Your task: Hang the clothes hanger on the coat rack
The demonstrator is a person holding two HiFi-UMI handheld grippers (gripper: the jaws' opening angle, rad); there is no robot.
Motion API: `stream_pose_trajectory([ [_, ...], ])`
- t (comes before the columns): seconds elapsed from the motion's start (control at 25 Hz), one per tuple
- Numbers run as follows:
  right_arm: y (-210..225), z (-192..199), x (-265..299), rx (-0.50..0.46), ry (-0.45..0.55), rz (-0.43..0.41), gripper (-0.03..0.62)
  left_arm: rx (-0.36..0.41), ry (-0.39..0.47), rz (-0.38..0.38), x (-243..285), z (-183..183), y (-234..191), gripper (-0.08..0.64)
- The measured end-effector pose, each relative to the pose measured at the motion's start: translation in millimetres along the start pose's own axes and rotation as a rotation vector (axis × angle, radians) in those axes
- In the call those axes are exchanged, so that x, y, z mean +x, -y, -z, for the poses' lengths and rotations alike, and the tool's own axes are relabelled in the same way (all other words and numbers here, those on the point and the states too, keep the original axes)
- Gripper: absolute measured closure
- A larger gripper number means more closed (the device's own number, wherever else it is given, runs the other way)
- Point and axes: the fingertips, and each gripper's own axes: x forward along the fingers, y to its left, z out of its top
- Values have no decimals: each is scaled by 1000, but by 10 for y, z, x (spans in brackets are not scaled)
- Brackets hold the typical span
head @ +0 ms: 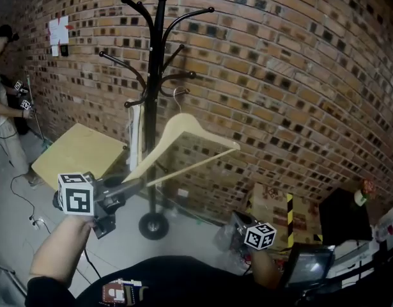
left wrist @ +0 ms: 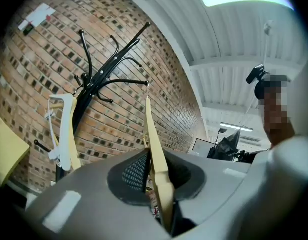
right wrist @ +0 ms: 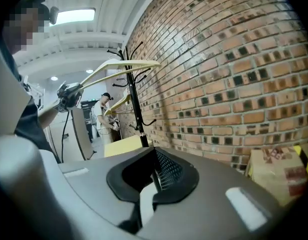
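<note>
A pale wooden clothes hanger [head: 183, 133] is held up in the air by its left end, in front of the black coat rack [head: 156, 107]. My left gripper [head: 135, 184] is shut on that end, and the hanger [left wrist: 152, 134] stands clamped between its pads in the left gripper view. The metal hook [head: 177, 94] is close to the rack's middle arms; I cannot tell whether it touches one. My right gripper [head: 233, 226] is low at the right, apart from the hanger, with its jaws together [right wrist: 151, 189] and nothing in them. The right gripper view shows the hanger [right wrist: 123, 66] high beside the rack [right wrist: 133, 99].
Another hanger [left wrist: 66, 129] with white clips hangs on the rack. A yellow tabletop [head: 81, 149] stands left of the rack's base [head: 153, 226]. A cardboard box [head: 269, 203] and black equipment [head: 343, 216] sit at the right by the brick wall. A person [head: 1, 75] stands far left.
</note>
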Motion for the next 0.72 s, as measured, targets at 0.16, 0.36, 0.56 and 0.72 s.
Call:
stream_pose_trajectory([
  [0.16,93,-817,84,-76,80,-21,578,46,45,-6,-18,-219,165,511],
  [0.36,39,-1692,117,-187,121,-12,578,95,76,-12,-169,-462,397,511],
  [0.56,-41,-2357,158,-261,167,9,578,158,102,-77,-376,-816,365,511],
  [0.72,-119,-2697,166,-296,188,18,578,187,106,-126,-463,-1060,219,511],
])
